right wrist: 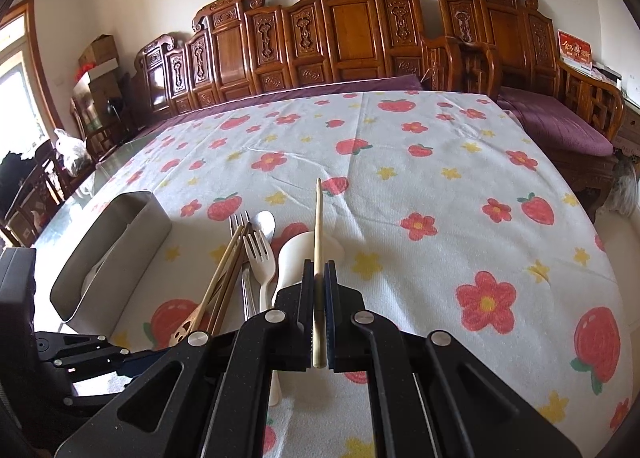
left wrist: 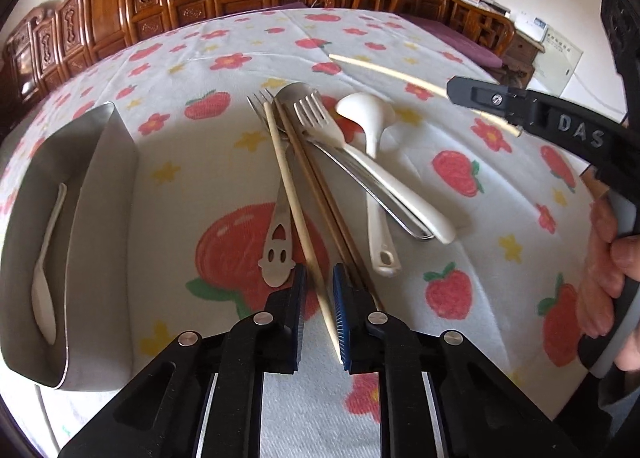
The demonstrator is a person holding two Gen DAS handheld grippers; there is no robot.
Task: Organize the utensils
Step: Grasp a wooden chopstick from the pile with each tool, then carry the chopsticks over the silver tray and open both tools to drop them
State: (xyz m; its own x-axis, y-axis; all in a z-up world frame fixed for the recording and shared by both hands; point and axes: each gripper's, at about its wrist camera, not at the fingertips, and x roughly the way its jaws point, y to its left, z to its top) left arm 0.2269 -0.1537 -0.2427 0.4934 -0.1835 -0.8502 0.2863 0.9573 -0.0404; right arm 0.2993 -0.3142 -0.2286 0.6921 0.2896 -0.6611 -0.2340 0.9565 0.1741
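A pale chopstick (left wrist: 296,213) lies between the left tool's (left wrist: 318,298) jaws among piled forks and spoons; another chopstick (right wrist: 318,242) sits clamped in the right tool (right wrist: 319,278).

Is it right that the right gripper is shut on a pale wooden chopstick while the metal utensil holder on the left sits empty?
Not quite. The right gripper is shut on the pale wooden chopstick, but the metal utensil holder is not empty: the left wrist view shows a white spoon lying inside it.
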